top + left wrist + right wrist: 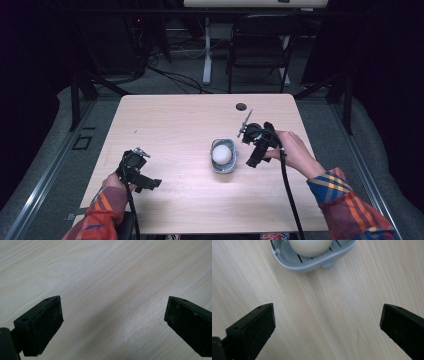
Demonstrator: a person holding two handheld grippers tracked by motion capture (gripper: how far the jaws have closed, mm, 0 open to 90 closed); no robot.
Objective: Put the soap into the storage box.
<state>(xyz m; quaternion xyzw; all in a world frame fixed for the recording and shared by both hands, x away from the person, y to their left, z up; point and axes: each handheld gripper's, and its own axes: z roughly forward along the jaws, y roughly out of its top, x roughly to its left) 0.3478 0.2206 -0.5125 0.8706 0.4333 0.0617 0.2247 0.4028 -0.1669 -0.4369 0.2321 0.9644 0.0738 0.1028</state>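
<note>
White soap (222, 154) lying in grey slotted dish (223, 167), mid-table, probably for draining. Right gripper (251, 161) just right of dish, jaws spread wide, empty. Left gripper (153, 184) near left, wide open, holding nothing, over bare table (175, 115).

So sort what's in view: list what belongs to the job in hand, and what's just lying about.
Part of the job:
- white ball, sitting in the dish
- grey dish on the table
- right gripper, open, beside the dish
- left gripper, open, over bare table

Just about:
- folding chair behind the table
- cables on the floor
</note>
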